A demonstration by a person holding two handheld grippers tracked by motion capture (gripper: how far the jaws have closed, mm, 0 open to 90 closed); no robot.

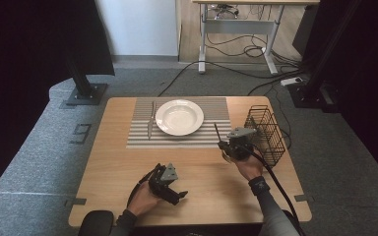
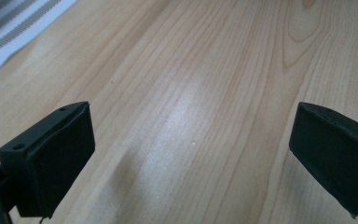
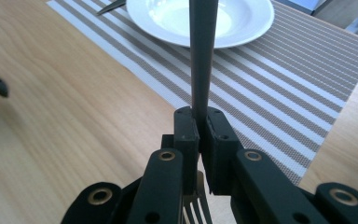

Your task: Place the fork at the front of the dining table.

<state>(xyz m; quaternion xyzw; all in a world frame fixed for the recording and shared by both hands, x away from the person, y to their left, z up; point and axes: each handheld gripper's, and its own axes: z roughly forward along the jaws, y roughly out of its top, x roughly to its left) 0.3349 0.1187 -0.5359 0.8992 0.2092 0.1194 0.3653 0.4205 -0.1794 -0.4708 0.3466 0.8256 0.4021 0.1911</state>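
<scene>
My right gripper (image 3: 199,135) is shut on a grey metal fork (image 3: 201,56). The handle sticks out ahead towards the white plate (image 3: 168,18), and the tines (image 3: 196,205) show behind the jaws. In the high view the right gripper (image 1: 222,146) hovers at the right end of the striped placemat (image 1: 142,140), left of the wire basket (image 1: 266,132). The plate (image 1: 179,117) sits on the mat with a knife (image 1: 151,120) lying to its left. Low over the table's front edge, my left gripper (image 1: 179,195) is open, with bare wood between its jaws (image 2: 191,154).
The black wire basket stands upright at the table's right edge. The wooden table (image 1: 113,162) has free room on its left half and front. A cable trails from the right gripper over the front right corner. A desk and floor cables lie beyond the table.
</scene>
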